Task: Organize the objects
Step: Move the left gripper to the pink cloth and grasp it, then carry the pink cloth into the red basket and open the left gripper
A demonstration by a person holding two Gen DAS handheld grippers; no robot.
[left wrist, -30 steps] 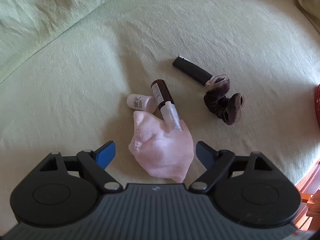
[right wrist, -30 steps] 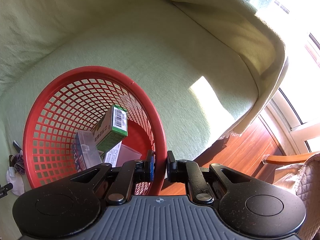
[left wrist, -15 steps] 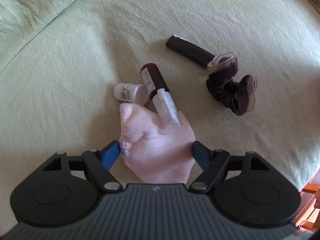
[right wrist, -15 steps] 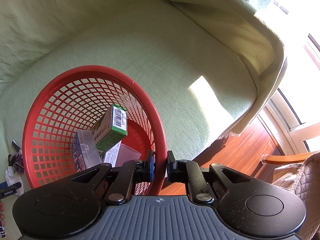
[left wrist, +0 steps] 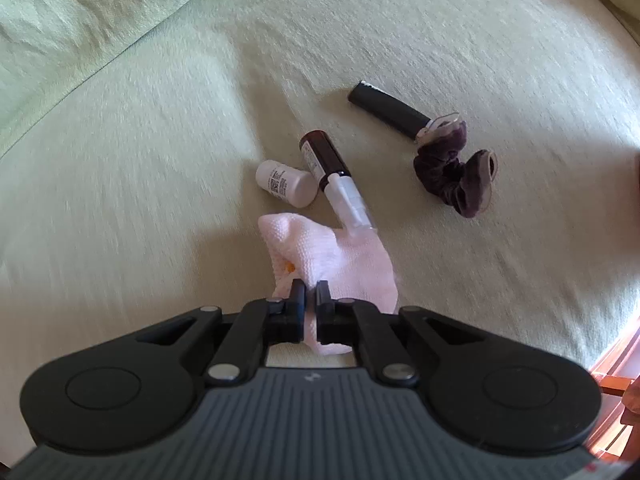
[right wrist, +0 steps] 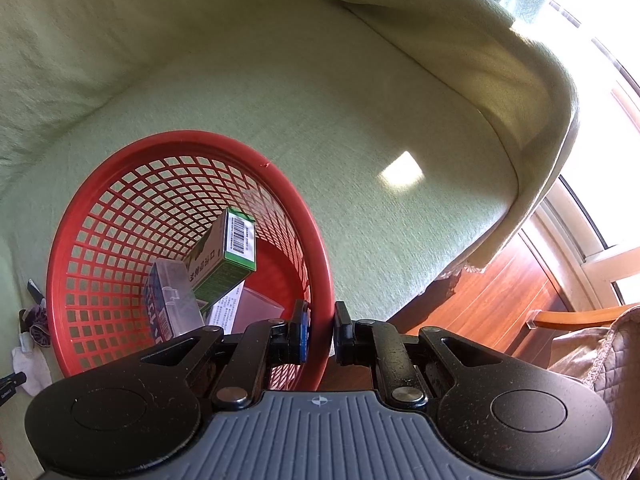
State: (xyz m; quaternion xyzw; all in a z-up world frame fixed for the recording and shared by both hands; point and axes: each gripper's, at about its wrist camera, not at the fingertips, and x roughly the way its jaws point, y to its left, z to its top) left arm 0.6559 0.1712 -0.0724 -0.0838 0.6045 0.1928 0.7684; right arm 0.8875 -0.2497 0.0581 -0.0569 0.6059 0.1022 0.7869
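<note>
Left tool pinched shut on the near edge of the pink sock, low centre of the left wrist view. Best lifted straight up and slowly, since the clear cap of the brown spray bottle rests on the sock's far edge at 12 o'clock and would likely roll. White pill bottle touching the brown one, at 11 o'clock from the sock. Farther, at 2 o'clock, dark scrunchie against a black tube, all on the green sofa cover.

Right tool clamped on the near rim of the red basket; steady hold advisable for the drop. Inside, green box leaning over a clear case. Papers beneath partly hidden, print unreadable. Depth of the sock grip hard to judge.
</note>
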